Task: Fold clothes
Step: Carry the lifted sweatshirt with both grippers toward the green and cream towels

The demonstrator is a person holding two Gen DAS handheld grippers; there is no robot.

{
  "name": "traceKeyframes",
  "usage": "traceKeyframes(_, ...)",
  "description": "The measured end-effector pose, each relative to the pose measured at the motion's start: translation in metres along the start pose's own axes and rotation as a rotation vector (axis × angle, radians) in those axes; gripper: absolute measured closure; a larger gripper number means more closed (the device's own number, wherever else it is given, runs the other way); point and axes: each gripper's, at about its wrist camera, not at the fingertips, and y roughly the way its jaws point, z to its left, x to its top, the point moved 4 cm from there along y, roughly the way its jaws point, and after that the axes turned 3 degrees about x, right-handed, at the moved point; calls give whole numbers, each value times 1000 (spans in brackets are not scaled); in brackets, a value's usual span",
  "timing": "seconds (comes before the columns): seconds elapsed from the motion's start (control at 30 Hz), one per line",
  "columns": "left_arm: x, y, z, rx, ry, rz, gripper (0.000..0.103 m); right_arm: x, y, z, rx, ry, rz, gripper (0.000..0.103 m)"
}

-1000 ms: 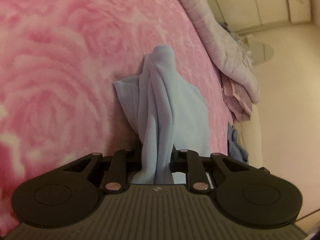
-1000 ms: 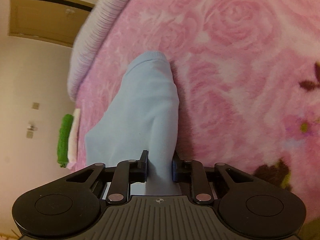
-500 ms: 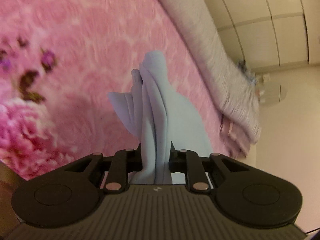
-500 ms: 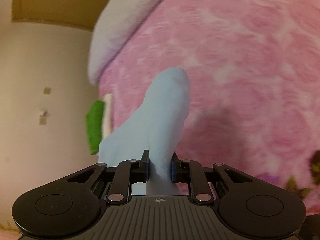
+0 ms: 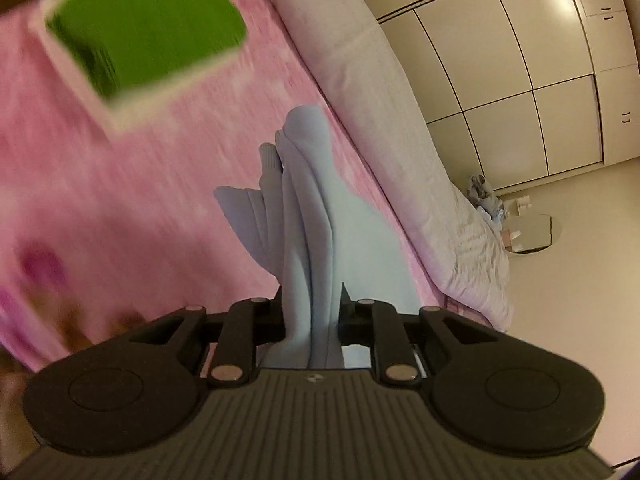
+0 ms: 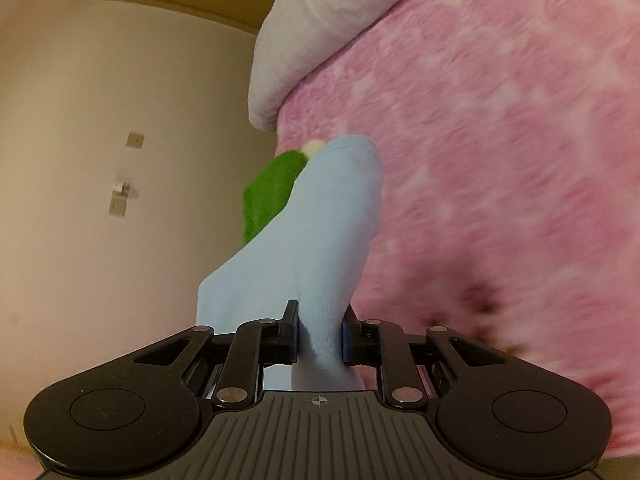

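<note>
Since the earlier frames, the light blue garment (image 5: 308, 216) is carried further across the pink bed cover (image 5: 120, 200) and lifted, and a folded green piece (image 5: 148, 20), absent from the left wrist view a second ago, is brought into sight at the top left. The garment is held up above the bed, bunched between both tools. The fingers of the left gripper (image 5: 311, 316) are clamped on several gathered folds of it; those of the right gripper (image 6: 320, 332) are pressed together on a smoother single layer (image 6: 316, 232).

The cloth is judged light, soft and limp: it sags and creases freely, so it is best taken at an edge or corner and kept taut between the two holds. Little slip is expected from such a matte knit.

One blue garment is counted, two grippers, one green folded piece resting on what may be a white piece beneath it, though blur leaves that uncertain, and one pale grey quilt (image 5: 360, 60) along the bed's edge.
</note>
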Motion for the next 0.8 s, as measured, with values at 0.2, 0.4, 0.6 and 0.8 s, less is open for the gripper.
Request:
traceKeyframes(0.2,123,-36,55,14,94,70,88,-11,120,72,-1,32,-88,85)
traceKeyframes(0.4,216,-30,80,-1,154,60,88,20,207,106,-9,11,-144,85)
traceKeyframes(0.6,296,-1,100,-48,202,28,87,65,273,127,-28,-73,-202,85)
traceKeyframes(0.8,338,35,113,-48,271,29,87,93,318,124,-78,-135,-240,85)
